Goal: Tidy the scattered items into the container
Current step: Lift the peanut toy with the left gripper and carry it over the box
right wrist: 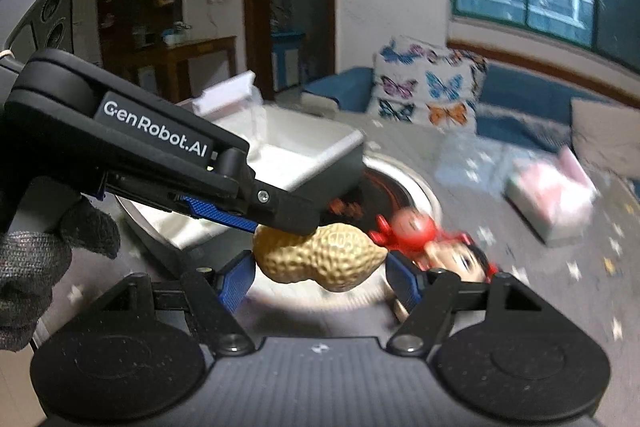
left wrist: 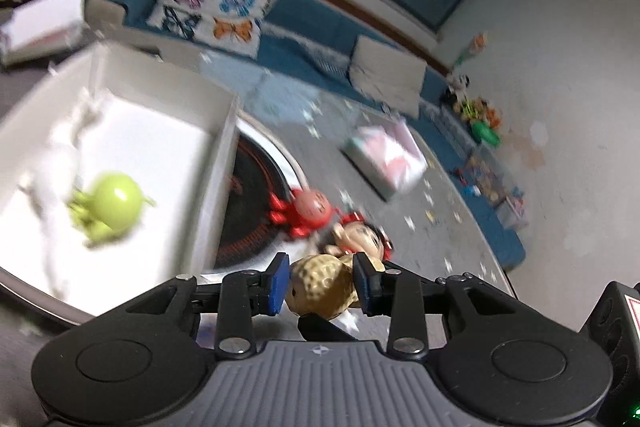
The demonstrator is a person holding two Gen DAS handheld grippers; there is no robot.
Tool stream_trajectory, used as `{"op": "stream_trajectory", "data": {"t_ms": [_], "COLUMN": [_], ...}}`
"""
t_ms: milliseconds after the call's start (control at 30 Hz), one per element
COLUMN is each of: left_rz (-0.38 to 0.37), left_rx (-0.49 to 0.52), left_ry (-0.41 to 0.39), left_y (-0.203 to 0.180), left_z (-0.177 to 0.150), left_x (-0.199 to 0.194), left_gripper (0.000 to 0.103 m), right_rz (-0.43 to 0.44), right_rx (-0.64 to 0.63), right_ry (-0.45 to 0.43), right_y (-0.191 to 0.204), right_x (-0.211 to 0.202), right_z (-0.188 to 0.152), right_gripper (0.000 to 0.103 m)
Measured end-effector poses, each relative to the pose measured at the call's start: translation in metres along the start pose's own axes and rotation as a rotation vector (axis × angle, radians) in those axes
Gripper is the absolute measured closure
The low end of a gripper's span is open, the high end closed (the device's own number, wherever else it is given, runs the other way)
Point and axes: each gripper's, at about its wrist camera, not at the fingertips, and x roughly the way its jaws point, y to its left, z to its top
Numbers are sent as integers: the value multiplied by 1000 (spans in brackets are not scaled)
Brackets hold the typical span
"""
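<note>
Fingers (left wrist: pixel 280 277) of both my left gripper (left wrist: pixel 322 281) and right gripper (right wrist: pixel 320 277) clamp the tan dimpled plastic peanut (right wrist: pixel 320 259) beside the white rectangular box (left wrist: pixel 224 131), which holds only the green round toy (left wrist: pixel 114 205); the red crab toy (left wrist: pixel 308 209) and dark-haired doll (left wrist: pixel 360 235) remain outside.

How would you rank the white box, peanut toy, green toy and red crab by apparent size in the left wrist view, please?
1. White box.
2. Peanut toy, though nearness to the camera enlarges it.
3. Green toy and red crab look alike; blur prevents ranking.
</note>
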Motion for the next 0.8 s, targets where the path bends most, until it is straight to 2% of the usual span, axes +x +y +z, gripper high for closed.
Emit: {"op": "stream_trajectory", "data": {"t_ms": [167, 300, 533, 800], "left_rz": [52, 105, 177, 227], "left_rx": [-22, -62, -142, -166], "left_ry": [-70, -89, -72, -38], "left_y": [30, 63, 120, 151], "left_z": [19, 28, 34, 38], "left_x": [-29, -45, -55, -50], "left_gripper": [66, 66, 66, 67], "right_rz": [65, 128, 227, 259], "right_rx": [-57, -77, -92, -119], "right_ry": [-31, -17, 54, 132], "right_y": [33, 59, 99, 123], "right_x": [21, 47, 96, 135], "right_z": [32, 49, 63, 62], "right_gripper": [30, 30, 30, 30]}}
